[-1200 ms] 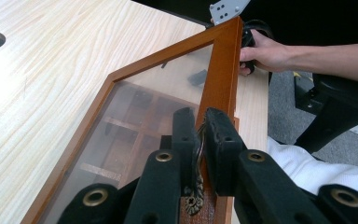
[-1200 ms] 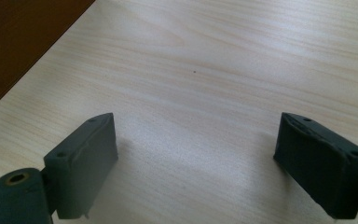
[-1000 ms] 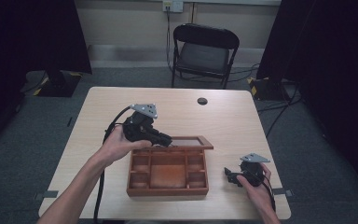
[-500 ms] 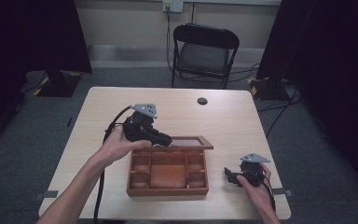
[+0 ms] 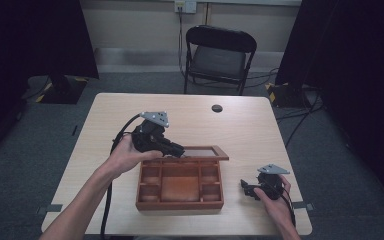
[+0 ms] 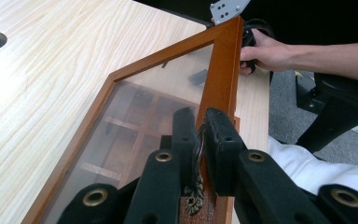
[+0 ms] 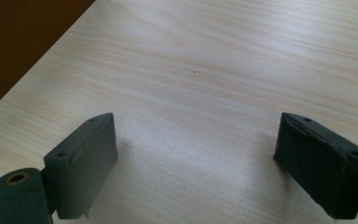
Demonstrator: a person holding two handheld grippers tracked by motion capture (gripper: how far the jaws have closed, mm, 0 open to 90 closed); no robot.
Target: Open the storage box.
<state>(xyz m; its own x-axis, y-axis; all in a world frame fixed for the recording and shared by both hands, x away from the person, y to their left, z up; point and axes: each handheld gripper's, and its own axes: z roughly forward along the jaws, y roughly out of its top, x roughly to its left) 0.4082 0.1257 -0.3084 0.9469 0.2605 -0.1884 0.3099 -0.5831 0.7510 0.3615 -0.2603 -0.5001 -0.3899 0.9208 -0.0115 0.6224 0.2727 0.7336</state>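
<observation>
At the far rim of the wooden box (image 5: 180,186) mid-tabletop (image 5: 240,125), left tongs (image 6: 200,140) clamped on the brass latch of the glass lid (image 6: 168,88), hinge line running crosswise; right tongs (image 7: 196,163) gaping, idle just right of the box.

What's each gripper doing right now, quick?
Left gripper: shut on the brass latch of the box lid, lid raised.
Right gripper: open, holding nothing, over the table.
</observation>
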